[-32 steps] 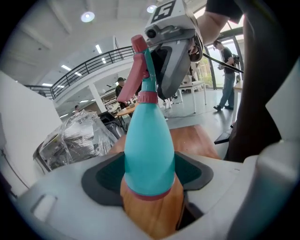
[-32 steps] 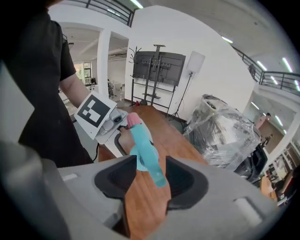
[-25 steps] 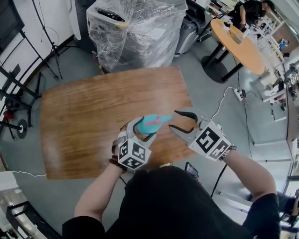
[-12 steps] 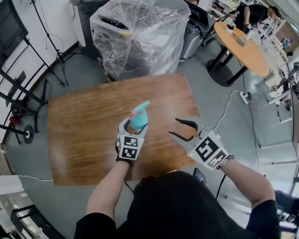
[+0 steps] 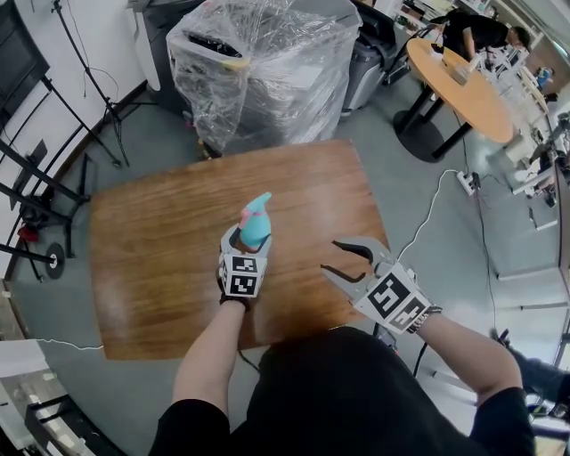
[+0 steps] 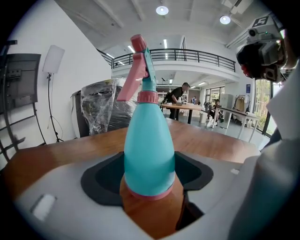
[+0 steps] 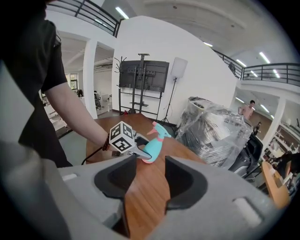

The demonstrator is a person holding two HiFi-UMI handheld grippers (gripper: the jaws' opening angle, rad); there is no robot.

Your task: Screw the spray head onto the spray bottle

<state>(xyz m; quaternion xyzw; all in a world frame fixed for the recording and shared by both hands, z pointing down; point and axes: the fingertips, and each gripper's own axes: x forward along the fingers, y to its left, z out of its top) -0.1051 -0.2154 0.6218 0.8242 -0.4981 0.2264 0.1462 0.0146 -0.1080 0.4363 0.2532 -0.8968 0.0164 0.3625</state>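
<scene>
A teal spray bottle [image 5: 256,225] with a pink spray head [image 5: 260,206] on top stands upright on the wooden table [image 5: 151,240]. My left gripper [image 5: 249,237] is shut on its lower body. In the left gripper view the bottle [image 6: 149,145] fills the gap between both dark pads, its pink head [image 6: 138,70] pointing left. My right gripper [image 5: 333,256] hovers open and empty over the table's near right edge, a hand's width right of the bottle. In the right gripper view the bottle [image 7: 153,146] shows beyond the open right gripper [image 7: 146,180].
A plastic-wrapped pallet load [image 5: 267,62] stands beyond the table's far edge. Black stands [image 5: 36,178] line the left side. A round table [image 5: 463,85] with a person [image 5: 481,27] is at the far right. A power strip and cable [image 5: 461,181] lie on the floor.
The bottle went from lying tilted to the right in the left gripper to upright on the table. The right gripper drew back toward the near edge, away from the spray head.
</scene>
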